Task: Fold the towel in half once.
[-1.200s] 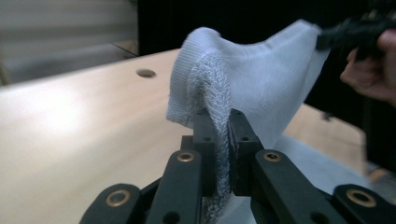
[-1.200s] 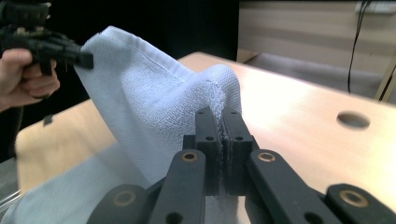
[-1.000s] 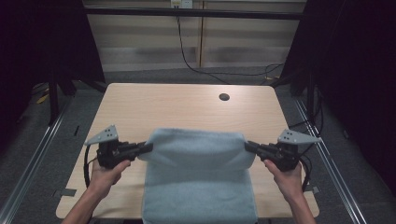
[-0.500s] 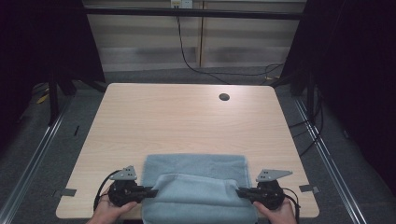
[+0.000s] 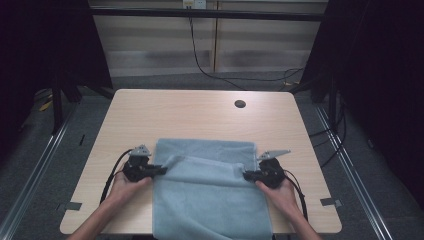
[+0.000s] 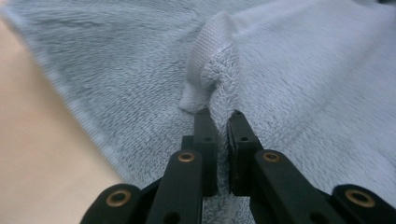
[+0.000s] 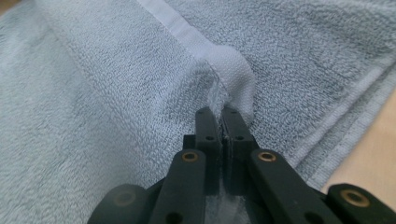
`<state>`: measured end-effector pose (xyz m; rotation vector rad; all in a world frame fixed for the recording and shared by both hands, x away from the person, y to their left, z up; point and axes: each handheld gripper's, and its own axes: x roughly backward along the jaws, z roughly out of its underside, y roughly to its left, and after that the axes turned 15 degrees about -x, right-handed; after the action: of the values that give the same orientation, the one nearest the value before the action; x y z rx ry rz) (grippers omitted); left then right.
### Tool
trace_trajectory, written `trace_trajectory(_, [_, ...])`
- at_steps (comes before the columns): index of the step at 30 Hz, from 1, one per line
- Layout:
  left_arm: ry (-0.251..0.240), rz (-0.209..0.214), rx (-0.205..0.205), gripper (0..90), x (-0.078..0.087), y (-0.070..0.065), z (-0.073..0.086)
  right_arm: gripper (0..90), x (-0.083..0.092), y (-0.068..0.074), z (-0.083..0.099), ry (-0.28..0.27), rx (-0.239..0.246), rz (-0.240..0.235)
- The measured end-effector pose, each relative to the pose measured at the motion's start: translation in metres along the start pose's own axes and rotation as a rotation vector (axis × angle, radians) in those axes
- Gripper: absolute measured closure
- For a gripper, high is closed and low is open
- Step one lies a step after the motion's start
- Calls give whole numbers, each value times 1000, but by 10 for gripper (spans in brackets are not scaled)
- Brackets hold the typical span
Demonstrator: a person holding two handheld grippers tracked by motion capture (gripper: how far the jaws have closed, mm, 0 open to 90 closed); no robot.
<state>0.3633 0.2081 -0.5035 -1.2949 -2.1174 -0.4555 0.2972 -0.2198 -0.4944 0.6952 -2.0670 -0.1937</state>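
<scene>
Nearest the person, two forearms came in from the bottom edge, each hand holding a tool. A pale blue towel (image 5: 212,195) lay on the near half of the light wooden worktop (image 5: 200,120), its front edge hanging over the near side. The left tool (image 5: 161,170) was clamped on a bunched corner of the towel at its left edge. The right tool (image 5: 247,175) was clamped on the matching corner at the right edge. Between them the gripped edge lay across the towel as a fold. Farther off, the worktop was bare wood with a small dark round hole (image 5: 240,104) near its far edge.
</scene>
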Motion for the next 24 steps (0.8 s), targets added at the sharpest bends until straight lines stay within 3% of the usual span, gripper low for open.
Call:
trace_trajectory(2, [-9, -39, 31, 850, -10, 18, -7, 871, -10, -4, -15, -14, -9, 31])
trace_trajectory(5, [13, -110, 20, 850, -22, 36, -20, 871, -23, -13, -33, -48, -41, 47])
trace_trajectory(8, [33, -144, 20, 848, -30, 48, -29, 871, -34, -23, -52, -72, -60, 66])
trace_trajectory(16, [-6, -192, 67, 847, -43, 68, -34, 871, -58, -40, -94, -91, -73, 144])
trace_trajectory(18, [-12, -194, 71, 847, -44, 70, -34, 871, -63, -44, -100, -105, -106, 152])
trace_trajectory(24, [-20, -178, 94, 845, -42, 73, -33, 871, -63, -47, -100, -135, -132, 122])
